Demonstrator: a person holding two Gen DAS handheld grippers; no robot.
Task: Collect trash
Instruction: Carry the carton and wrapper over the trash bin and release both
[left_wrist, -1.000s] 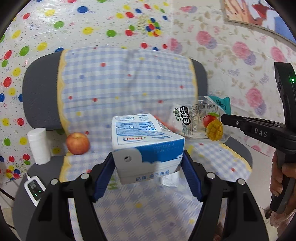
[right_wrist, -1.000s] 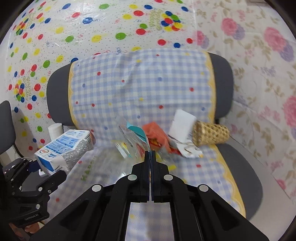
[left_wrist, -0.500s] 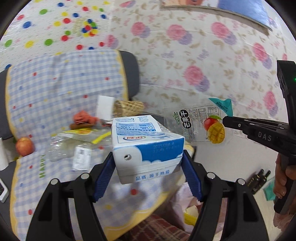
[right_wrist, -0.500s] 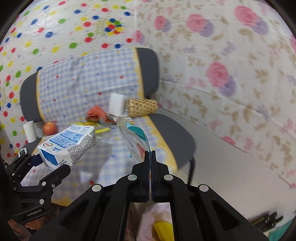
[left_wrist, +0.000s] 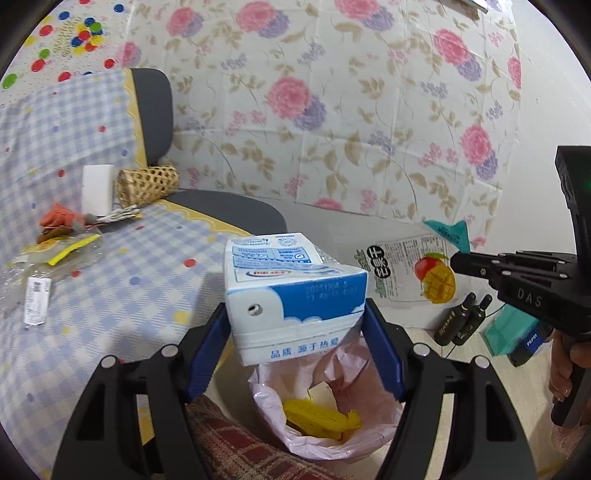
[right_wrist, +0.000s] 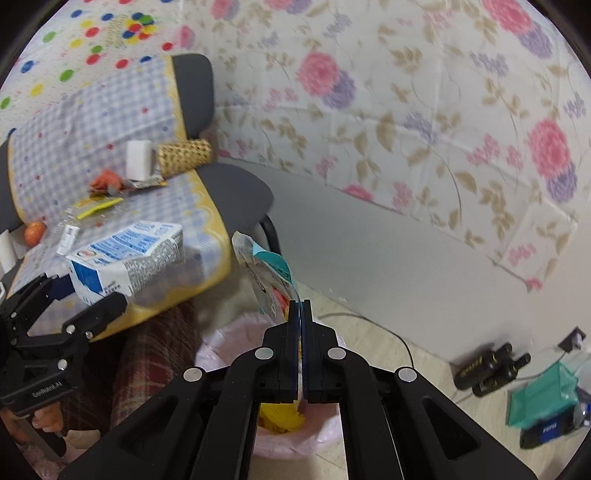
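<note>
Step in hand: drop two pieces into the bin.

Blue-and-white milk carton (left_wrist: 295, 295): clamped across its width between the blue pads of the left gripper (left_wrist: 295, 345), jaws wide apart on it, carton lying roughly level. It hangs just off the front edge of the chair seat, above the near rim of the pink-lined waste bin (left_wrist: 317, 439).

Clear mango-print snack pouch (left_wrist: 413, 273): pinched by one edge in the right gripper (right_wrist: 300, 308), jaws pressed together on the film, pouch standing up from the tips. It sits above the bin's far side.

Bin already holds a yellow crumpled wrapper (left_wrist: 321, 417).

Judgement on doing it well:
- Bring the carton further over the bin mouth before letting go; its far end looks short of centre, and the liner rim is floppy.
- Tip the pouch downward first; light film may cling to the pads or drift.
- Release one at a time, so the grippers don't collide.

Remaining on the checked chair cover (left_wrist: 122, 280): clear plastic wrap (left_wrist: 33, 284), orange scraps (left_wrist: 57, 218).
</note>
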